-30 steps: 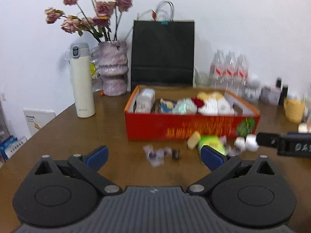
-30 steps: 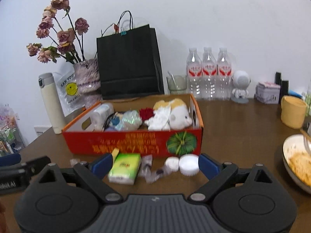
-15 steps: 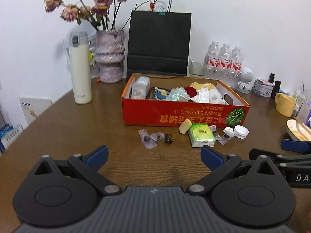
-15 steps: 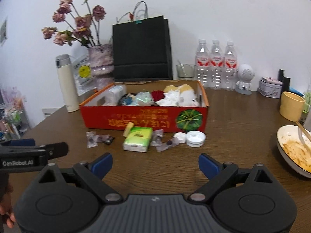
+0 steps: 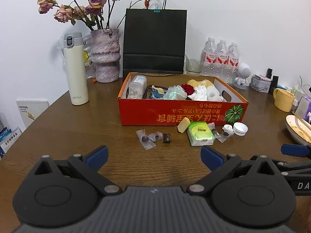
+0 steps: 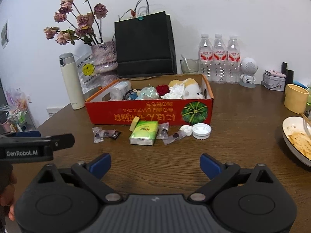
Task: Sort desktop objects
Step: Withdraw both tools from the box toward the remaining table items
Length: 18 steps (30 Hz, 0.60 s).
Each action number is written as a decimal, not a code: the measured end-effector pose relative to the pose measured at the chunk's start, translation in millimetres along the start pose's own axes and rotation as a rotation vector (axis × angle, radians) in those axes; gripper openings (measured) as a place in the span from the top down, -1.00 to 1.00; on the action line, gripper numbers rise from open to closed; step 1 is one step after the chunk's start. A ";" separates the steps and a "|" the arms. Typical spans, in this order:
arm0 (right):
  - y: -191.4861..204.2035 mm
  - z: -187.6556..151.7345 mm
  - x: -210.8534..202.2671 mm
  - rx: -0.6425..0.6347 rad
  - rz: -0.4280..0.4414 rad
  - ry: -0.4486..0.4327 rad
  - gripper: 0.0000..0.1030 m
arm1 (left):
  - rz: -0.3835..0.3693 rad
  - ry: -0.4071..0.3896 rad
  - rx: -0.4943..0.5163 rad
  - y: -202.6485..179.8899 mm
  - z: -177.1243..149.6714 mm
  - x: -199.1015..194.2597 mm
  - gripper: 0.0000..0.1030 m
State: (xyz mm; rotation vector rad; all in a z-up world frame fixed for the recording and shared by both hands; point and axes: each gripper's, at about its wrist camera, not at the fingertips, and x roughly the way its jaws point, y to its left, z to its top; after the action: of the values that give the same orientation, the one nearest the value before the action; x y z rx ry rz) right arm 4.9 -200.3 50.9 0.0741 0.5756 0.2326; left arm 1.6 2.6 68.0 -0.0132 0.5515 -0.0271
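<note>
Two grippers hover wide open and empty over a cluttered wooden table (image 5: pixel 58 120).

The left gripper (image 5: pixel 153 156) and right gripper (image 6: pixel 155 162) face one green tissue pack (image 5: pixel 200 133), long axis running toward the red box (image 5: pixel 175 114) just behind it, beside two white caps (image 5: pixel 240 128) and several wrapped candies (image 5: pixel 149 137). Three water bottles (image 6: pixel 219 58) stand behind. Only the right view shows a hand (image 6: pixel 7 194).
</note>
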 end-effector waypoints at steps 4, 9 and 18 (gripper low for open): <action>-4.8 -1.4 4.4 0.013 -0.009 0.015 -0.92 | -0.008 0.005 0.007 -1.8 1.4 4.5 -1.00; -7.1 -1.2 1.7 0.017 -0.016 0.008 -0.92 | -0.020 0.024 0.021 -6.5 2.2 8.8 -1.00; -10.6 -1.6 -8.2 0.056 -0.034 -0.026 -0.92 | -0.024 0.019 0.040 -2.9 -3.2 3.3 -1.00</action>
State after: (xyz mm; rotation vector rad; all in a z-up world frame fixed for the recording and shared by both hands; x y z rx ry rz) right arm -0.6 -212.6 52.5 0.1212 0.5575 0.1823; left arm 2.7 -0.4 63.6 0.0198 0.5699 -0.0619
